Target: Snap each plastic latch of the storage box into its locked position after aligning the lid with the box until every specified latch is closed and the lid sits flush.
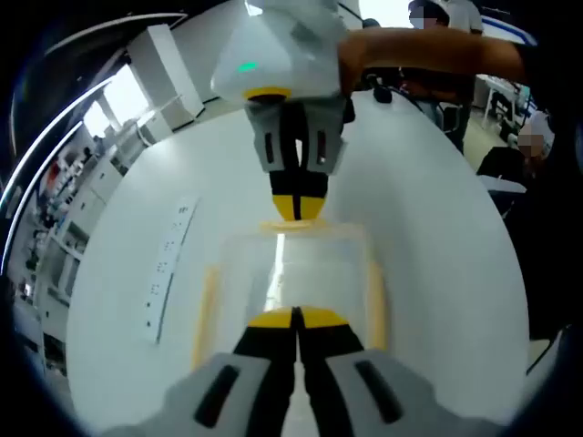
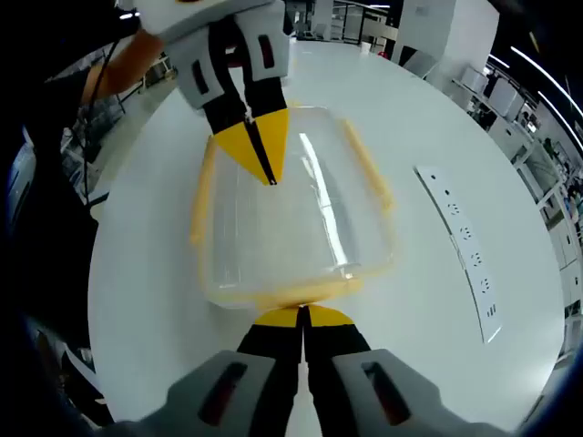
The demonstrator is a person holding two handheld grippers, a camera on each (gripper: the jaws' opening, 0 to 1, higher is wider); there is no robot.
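Here's the storage box (image 2: 296,223), clear plastic with its lid on, sitting flat on the white round table (image 2: 437,109), and a gripper at each of its two short ends. In the right gripper view, the right gripper (image 2: 301,317) has its yellow tips pressed together, nothing between them, nosing right up against the yellow latch (image 2: 291,293) on the box's near end. At the box's far end the left gripper (image 2: 264,155) comes down onto the lid (image 2: 301,209) with its tips together too, pointing at the top surface near that edge. Switch to the left gripper view and it is mirrored: the left gripper's own closed tips sit at its end of the box, the right gripper (image 1: 298,208) beyond on the opposite latch. Long yellow latches (image 2: 369,168) run down both long sides of the box. A white power strip (image 2: 460,246) lies on the table beside the box, well apart from it. Now, handling: this box looks light and empty, thin-walled, a bit flexible, and slick on that smooth tabletop, so I judge it will skate if pushed from one end alone. The latches are the stiffer parts; press them, with the opposite gripper bracing the box.
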